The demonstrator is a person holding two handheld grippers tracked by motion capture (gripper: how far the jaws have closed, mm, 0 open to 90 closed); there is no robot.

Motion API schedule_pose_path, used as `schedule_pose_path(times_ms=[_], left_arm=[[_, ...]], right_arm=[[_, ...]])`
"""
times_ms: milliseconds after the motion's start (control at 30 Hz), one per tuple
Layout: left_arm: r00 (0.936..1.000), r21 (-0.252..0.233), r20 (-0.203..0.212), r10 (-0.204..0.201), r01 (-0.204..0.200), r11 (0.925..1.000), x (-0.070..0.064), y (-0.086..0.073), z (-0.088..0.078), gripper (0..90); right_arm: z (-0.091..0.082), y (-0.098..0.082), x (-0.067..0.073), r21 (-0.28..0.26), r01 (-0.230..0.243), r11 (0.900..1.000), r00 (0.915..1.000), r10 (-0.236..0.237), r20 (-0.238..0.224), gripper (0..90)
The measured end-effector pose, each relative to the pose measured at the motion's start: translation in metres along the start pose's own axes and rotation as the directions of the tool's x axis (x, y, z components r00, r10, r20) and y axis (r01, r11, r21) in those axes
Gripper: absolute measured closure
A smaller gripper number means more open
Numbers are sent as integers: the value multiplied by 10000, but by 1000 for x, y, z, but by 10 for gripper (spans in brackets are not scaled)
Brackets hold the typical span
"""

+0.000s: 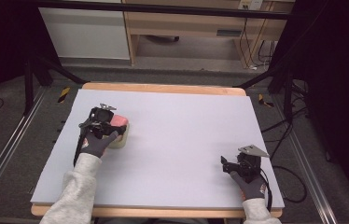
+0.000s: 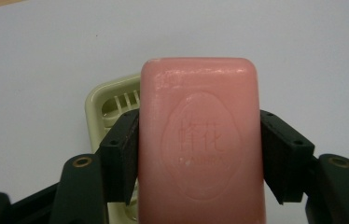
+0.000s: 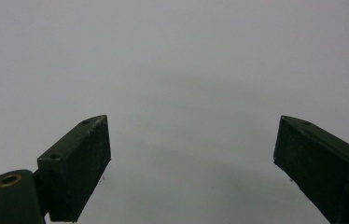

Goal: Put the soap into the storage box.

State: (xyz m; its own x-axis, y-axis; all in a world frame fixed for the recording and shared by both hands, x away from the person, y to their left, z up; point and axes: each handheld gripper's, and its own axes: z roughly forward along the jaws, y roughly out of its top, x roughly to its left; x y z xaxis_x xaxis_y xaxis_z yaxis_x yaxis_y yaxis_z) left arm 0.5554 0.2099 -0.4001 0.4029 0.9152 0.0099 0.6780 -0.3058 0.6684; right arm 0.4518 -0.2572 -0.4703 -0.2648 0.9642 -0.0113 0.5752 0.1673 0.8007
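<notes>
Left gripper (image 2: 199, 154) clamps pink soap (image 2: 199, 140) across its width | long axis along jaws, toward 12 | soap dish (image 2: 112, 100) just beneath (at 10) | right gripper (image 3: 191, 163) wide, bare, well apart at 4

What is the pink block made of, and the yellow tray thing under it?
The pink block looks like a bar of soap: smooth, waxy and matte, with an oval stamp and letters pressed into its face. The pale yellow tray looks like moulded plastic, slightly glossy, with drain slots and rounded corners. It is probably a soap dish.
</notes>
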Motion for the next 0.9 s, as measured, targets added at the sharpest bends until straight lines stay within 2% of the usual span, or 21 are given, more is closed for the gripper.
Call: schedule_pose_path(times_ms=[433, 900], left_arm=[[9997, -42, -97, -236, 235, 9997, 4, 1, 8, 371], [9986, 161, -256, -471, 475, 9987, 11, -5, 21, 371]], right_arm=[[0, 0, 0, -5, -3, 10000, 10000, 3, -15, 111], [1, 0, 1, 17, -40, 10000, 10000, 40, -7, 111]])
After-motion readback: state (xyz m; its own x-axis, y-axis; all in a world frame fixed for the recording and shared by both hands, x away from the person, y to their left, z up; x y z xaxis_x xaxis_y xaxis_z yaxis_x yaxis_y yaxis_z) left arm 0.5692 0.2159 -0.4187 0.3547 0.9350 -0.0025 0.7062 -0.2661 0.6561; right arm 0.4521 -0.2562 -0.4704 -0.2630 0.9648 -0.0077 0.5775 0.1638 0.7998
